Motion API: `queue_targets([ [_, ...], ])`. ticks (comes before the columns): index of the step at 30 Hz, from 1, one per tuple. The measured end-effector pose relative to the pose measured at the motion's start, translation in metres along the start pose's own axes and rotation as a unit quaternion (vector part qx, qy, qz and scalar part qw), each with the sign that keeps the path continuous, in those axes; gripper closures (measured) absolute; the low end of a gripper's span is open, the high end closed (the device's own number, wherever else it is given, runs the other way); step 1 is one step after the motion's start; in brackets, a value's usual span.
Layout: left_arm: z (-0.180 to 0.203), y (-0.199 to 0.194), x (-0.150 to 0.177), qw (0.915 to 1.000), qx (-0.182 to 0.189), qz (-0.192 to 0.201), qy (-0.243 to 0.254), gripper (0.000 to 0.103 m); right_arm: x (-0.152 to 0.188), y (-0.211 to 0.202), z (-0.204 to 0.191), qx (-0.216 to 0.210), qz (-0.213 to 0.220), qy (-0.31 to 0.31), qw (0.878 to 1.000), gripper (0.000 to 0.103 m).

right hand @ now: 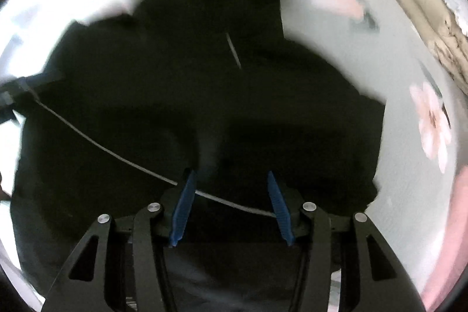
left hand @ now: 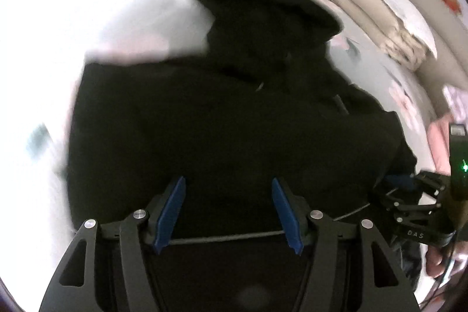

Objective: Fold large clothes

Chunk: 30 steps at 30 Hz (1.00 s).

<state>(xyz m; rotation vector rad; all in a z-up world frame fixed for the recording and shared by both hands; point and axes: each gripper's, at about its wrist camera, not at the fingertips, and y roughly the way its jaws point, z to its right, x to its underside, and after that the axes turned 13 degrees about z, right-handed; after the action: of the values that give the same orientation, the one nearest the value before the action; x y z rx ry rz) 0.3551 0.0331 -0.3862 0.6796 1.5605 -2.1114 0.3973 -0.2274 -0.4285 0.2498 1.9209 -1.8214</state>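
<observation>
A large black hooded garment (left hand: 222, 113) lies spread on a pale floral bedsheet (left hand: 122, 19), hood pointing away. It also fills the right wrist view (right hand: 204, 95). A thin grey drawstring (right hand: 117, 154) runs across its near part. My left gripper (left hand: 228, 183) is open, its blue pads just above the garment's near edge. My right gripper (right hand: 229, 177) is open over the near edge too, with the cord passing between its pads. The right gripper also shows at the right edge of the left wrist view (left hand: 409, 183).
Folded beige bedding (left hand: 377, 19) is stacked at the far right of the bed, also in the right wrist view (right hand: 430, 19). Pink cloth (left hand: 438, 142) lies at the right. The sheet (right hand: 351, 54) shows pink flower prints.
</observation>
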Motion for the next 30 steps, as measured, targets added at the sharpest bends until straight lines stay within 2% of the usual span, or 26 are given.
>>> queue_targets([
  [1, -0.002, 0.0, 0.004, 0.9999, 0.003, 0.015, -0.004, 0.04, 0.001, -0.002, 0.006, -0.013, 0.014, 0.006, 1.0, 0.047],
  [4, 0.009, -0.003, 0.002, 0.9995, -0.015, 0.022, 0.016, 0.04, -0.004, -0.001, 0.013, -0.034, -0.002, 0.005, 0.999, 0.047],
  [5, 0.011, -0.007, -0.004, 0.9997, -0.002, 0.023, 0.009, 0.041, -0.01, -0.004, 0.018, -0.051, -0.013, 0.011, 0.999, 0.047],
  [6, 0.013, -0.017, -0.017, 0.9989, 0.029, 0.037, -0.005, 0.041, -0.018, -0.009, 0.024, -0.073, -0.015, 0.021, 0.997, 0.048],
  [7, 0.014, -0.024, -0.03, 0.9978, 0.041, 0.053, -0.007, 0.04, -0.031, -0.02, 0.036, -0.103, 0.0, 0.042, 0.994, 0.048],
  [9, 0.015, -0.027, -0.07, 0.9956, 0.041, 0.084, 0.003, 0.039, -0.063, -0.037, 0.062, -0.119, 0.041, 0.077, 0.989, 0.048],
  [12, 0.009, 0.006, -0.132, 0.9957, 0.023, 0.089, 0.008, 0.034, -0.12, -0.041, 0.098, -0.112, 0.105, 0.122, 0.981, 0.047],
  [13, 0.003, 0.023, -0.149, 0.9962, 0.014, 0.086, 0.002, 0.034, -0.143, -0.033, 0.111, -0.093, 0.124, 0.142, 0.978, 0.043],
  [15, -0.012, 0.06, -0.179, 0.9977, 0.012, 0.063, -0.023, 0.034, -0.177, -0.006, 0.134, -0.075, 0.129, 0.184, 0.972, 0.039],
  [17, -0.023, 0.089, -0.201, 0.9974, 0.017, 0.059, -0.037, 0.034, -0.202, 0.017, 0.143, -0.085, 0.124, 0.213, 0.965, 0.039],
  [19, -0.026, 0.111, -0.211, 0.9983, 0.001, 0.052, -0.026, 0.034, -0.219, 0.039, 0.144, -0.085, 0.124, 0.212, 0.966, 0.038],
  [20, -0.028, 0.127, -0.215, 0.9987, -0.022, 0.043, -0.017, 0.034, -0.228, 0.052, 0.14, -0.08, 0.119, 0.207, 0.968, 0.038],
  [21, -0.028, 0.139, -0.217, 0.999, -0.029, 0.033, -0.014, 0.034, -0.233, 0.066, 0.137, -0.074, 0.107, 0.2, 0.971, 0.036],
  [23, -0.031, 0.158, -0.218, 0.9991, -0.027, 0.029, -0.015, 0.042, -0.241, 0.098, 0.129, -0.064, 0.069, 0.198, 0.976, 0.035],
  [24, -0.033, 0.163, -0.216, 0.9989, -0.034, 0.031, -0.011, 0.052, -0.244, 0.109, 0.129, -0.06, 0.059, 0.202, 0.976, 0.036],
  [25, -0.033, 0.166, -0.216, 0.9988, -0.036, 0.033, -0.006, 0.081, -0.245, 0.116, 0.131, -0.059, 0.065, 0.208, 0.974, 0.053],
  [26, -0.035, 0.164, -0.215, 0.9982, -0.044, 0.041, -0.006, 0.085, -0.246, 0.115, 0.133, -0.06, 0.081, 0.207, 0.973, 0.069],
  [27, -0.038, 0.156, -0.216, 0.9973, -0.034, 0.061, -0.023, 0.089, -0.245, 0.109, 0.134, -0.05, 0.094, 0.206, 0.973, 0.089],
  [28, -0.043, 0.145, -0.215, 0.9958, -0.018, 0.081, -0.04, 0.092, -0.242, 0.097, 0.141, -0.054, 0.123, 0.218, 0.967, 0.093],
  [30, -0.054, 0.115, -0.211, 0.9884, 0.027, 0.13, -0.074, 0.094, -0.229, 0.066, 0.157, -0.088, 0.172, 0.253, 0.948, 0.095],
])
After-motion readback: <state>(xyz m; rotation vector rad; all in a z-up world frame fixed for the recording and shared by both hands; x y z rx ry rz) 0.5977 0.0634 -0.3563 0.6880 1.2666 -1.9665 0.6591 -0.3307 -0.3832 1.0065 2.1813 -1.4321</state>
